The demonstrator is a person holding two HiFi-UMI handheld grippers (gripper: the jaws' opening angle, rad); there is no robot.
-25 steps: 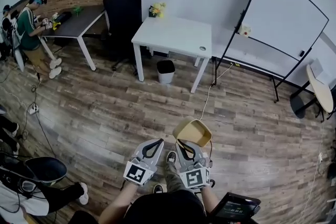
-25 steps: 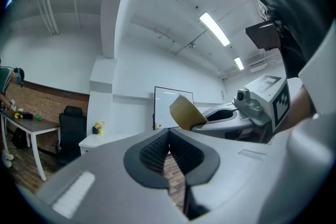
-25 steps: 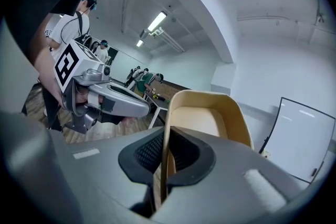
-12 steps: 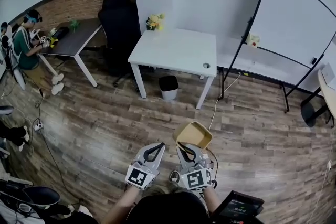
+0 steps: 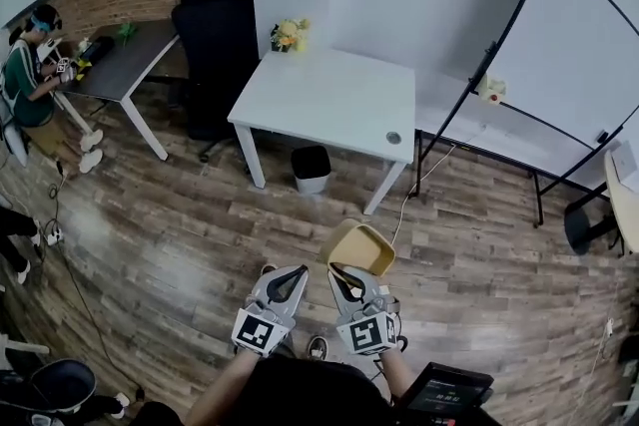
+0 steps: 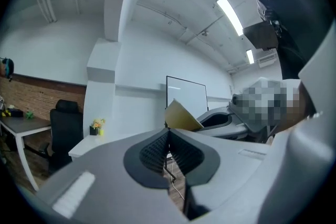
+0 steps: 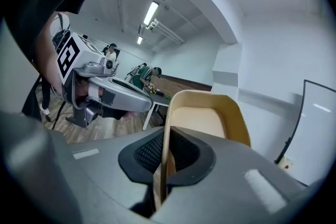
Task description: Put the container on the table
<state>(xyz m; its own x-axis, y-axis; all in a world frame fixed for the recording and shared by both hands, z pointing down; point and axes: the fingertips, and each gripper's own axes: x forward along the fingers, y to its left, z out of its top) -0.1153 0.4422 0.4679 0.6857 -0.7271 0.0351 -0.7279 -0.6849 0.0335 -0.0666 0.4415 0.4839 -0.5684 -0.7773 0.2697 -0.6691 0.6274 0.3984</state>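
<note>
Above the wooden floor (image 5: pixel 180 234), well short of the white table (image 5: pixel 329 100), the right tool (image 5: pixel 337 271) clamps its jaws on the near wall of the tan container (image 5: pixel 361 247), holding it tilted in the air, while the left tool (image 5: pixel 299 272) beside it is closed on nothing.

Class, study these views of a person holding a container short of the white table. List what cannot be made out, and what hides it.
Head view: the small round thing on the white table is too small to identify.
Head view: the dark device at the bottom is cut off by the picture's edge.
Right gripper view: the lower part of the container is hidden behind the right hand-held gripper, shut on its wall.
</note>
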